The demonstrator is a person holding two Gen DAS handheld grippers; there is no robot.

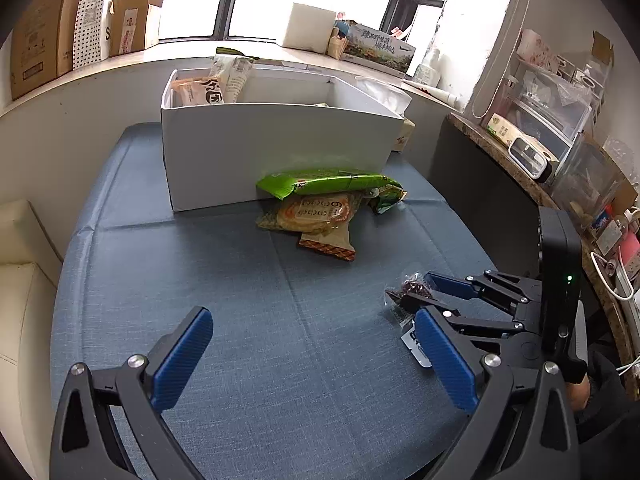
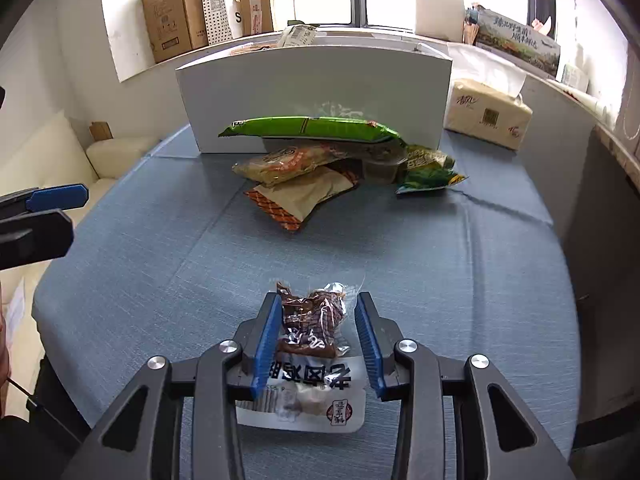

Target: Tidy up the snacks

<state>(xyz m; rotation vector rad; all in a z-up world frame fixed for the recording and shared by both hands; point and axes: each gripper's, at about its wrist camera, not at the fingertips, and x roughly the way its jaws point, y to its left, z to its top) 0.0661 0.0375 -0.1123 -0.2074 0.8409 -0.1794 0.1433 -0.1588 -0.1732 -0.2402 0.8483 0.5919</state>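
A white box (image 1: 276,152) (image 2: 312,92) stands at the back of the blue table and holds a few snack packs (image 1: 204,90). In front of it lies a pile: a long green pack (image 1: 328,184) (image 2: 312,128), a round-cake pack (image 1: 312,210) (image 2: 288,164), a tan pack (image 1: 328,242) (image 2: 304,196) and a small green pack (image 2: 428,168). My right gripper (image 2: 318,320) (image 1: 416,300) straddles a clear pack of dark snacks (image 2: 312,320) (image 1: 412,286) on the table, its jaws partly open with gaps at the pack's sides. My left gripper (image 1: 316,344) is open and empty above the table.
A tissue pack (image 2: 488,114) sits right of the box. Cardboard boxes (image 2: 176,12) stand on the window sill. A cluttered counter (image 1: 560,148) runs along the right. A cream sofa (image 1: 20,280) is at the left of the table.
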